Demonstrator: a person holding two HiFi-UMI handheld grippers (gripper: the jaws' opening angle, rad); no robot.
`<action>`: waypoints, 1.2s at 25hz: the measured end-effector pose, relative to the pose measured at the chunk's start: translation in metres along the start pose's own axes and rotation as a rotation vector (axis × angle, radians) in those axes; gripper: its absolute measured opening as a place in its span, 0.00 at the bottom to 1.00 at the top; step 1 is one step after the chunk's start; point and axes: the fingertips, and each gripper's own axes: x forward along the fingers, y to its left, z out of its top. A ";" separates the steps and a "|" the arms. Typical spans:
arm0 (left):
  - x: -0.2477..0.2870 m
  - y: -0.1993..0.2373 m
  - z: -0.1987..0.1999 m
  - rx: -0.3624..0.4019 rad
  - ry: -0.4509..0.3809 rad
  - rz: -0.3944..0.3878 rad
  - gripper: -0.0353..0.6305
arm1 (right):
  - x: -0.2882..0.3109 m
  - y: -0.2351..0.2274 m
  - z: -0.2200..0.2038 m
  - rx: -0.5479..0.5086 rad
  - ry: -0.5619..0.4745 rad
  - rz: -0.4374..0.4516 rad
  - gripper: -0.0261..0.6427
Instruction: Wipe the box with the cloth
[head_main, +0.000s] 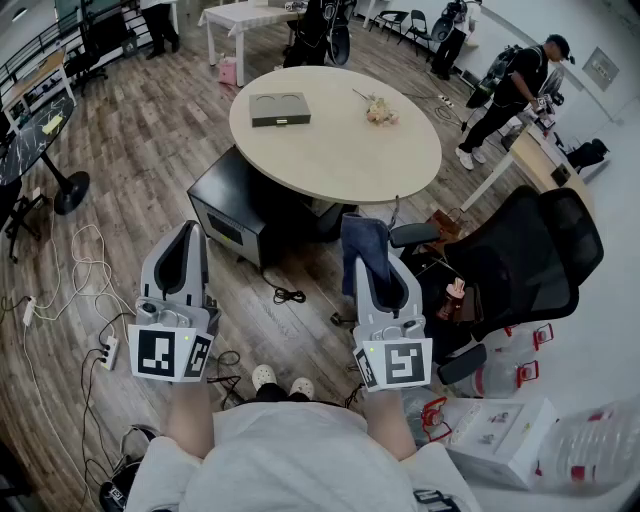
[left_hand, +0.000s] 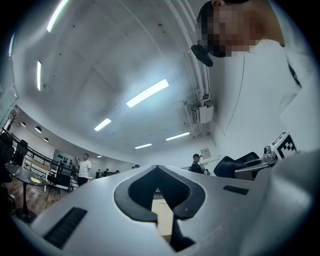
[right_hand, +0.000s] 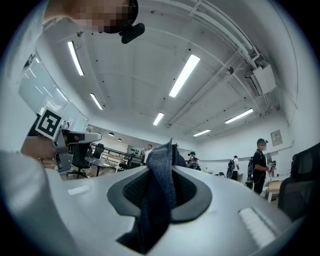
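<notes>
Right claw (head_main: 374, 262) is clamped on the blue cloth (head_main: 364, 243). Left claw (head_main: 189, 233) is closed, empty. The box (head_main: 279, 108) sits well ahead on the counter (head_main: 340, 155).

Box (head_main: 279, 108) on table (head_main: 345, 160), cloth (head_main: 364, 246) nearer.

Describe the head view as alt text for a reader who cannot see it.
A person holds two grippers low over a wooden floor: the right gripper is shut on a dark blue cloth, the left gripper shut and empty. Ahead stands a round beige table bearing a flat dark grey box and a small bunch of flowers.
</notes>
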 end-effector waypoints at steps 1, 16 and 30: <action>0.001 0.001 -0.001 0.000 0.001 0.000 0.06 | 0.001 0.000 0.000 -0.001 0.001 0.000 0.18; 0.014 0.037 -0.005 -0.005 -0.032 -0.033 0.06 | 0.035 0.018 0.000 0.003 -0.029 -0.002 0.18; 0.025 0.079 -0.021 -0.071 -0.045 -0.045 0.06 | 0.072 0.035 -0.010 0.053 -0.040 -0.024 0.18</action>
